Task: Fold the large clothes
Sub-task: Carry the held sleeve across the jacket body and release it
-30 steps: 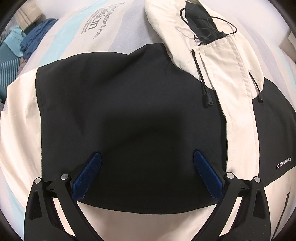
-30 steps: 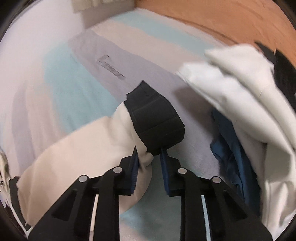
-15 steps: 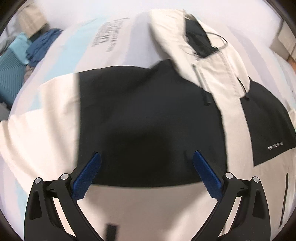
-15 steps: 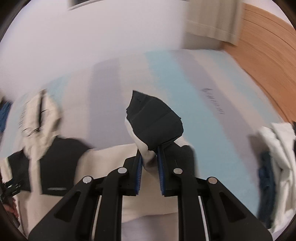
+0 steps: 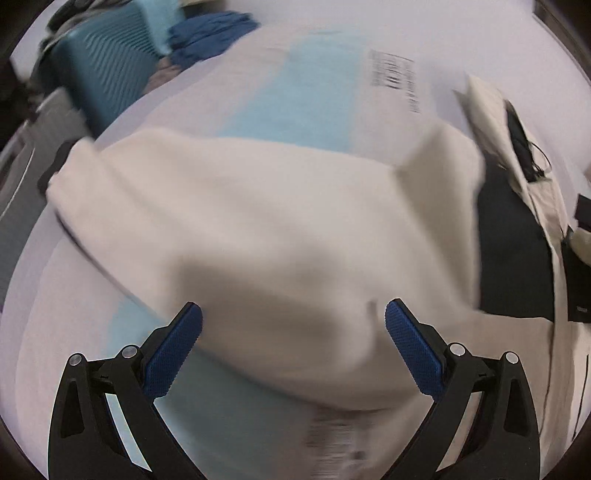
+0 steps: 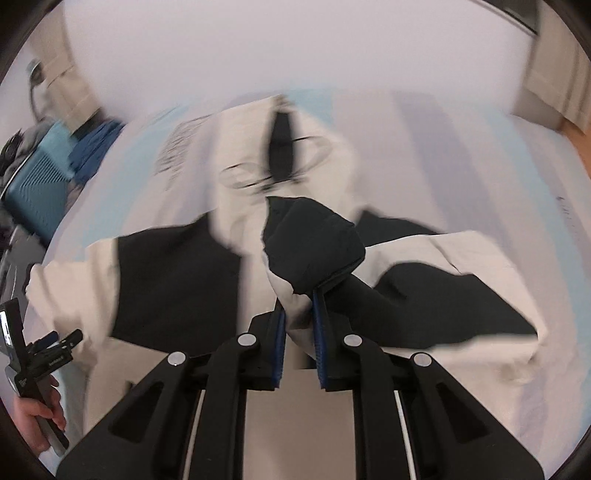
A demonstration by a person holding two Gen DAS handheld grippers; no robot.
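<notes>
A cream and black hooded jacket (image 6: 177, 280) lies spread on the bed, its hood (image 6: 325, 158) toward the far wall. My right gripper (image 6: 299, 306) is shut on one sleeve just below its black cuff (image 6: 314, 243), holding it up over the jacket's chest. In the left wrist view my left gripper (image 5: 293, 314) stands wide open above the other cream sleeve (image 5: 258, 221), with nothing between its pads. The black chest panel (image 5: 513, 251) shows at the right. The left gripper (image 6: 55, 343), held by a hand, appears at the left edge of the right wrist view.
The bed sheet (image 5: 314, 96) has pale blue, grey and white stripes. A teal suitcase (image 5: 107, 77) and a heap of blue clothes (image 5: 214, 33) sit past the bed's far left corner. A curtain (image 6: 554, 74) and wooden floor (image 6: 580, 147) lie to the right.
My right gripper has carried the cuffed sleeve from the open bed across onto the jacket's body. My left gripper has swung left off the black chest panel to over the cream sleeve.
</notes>
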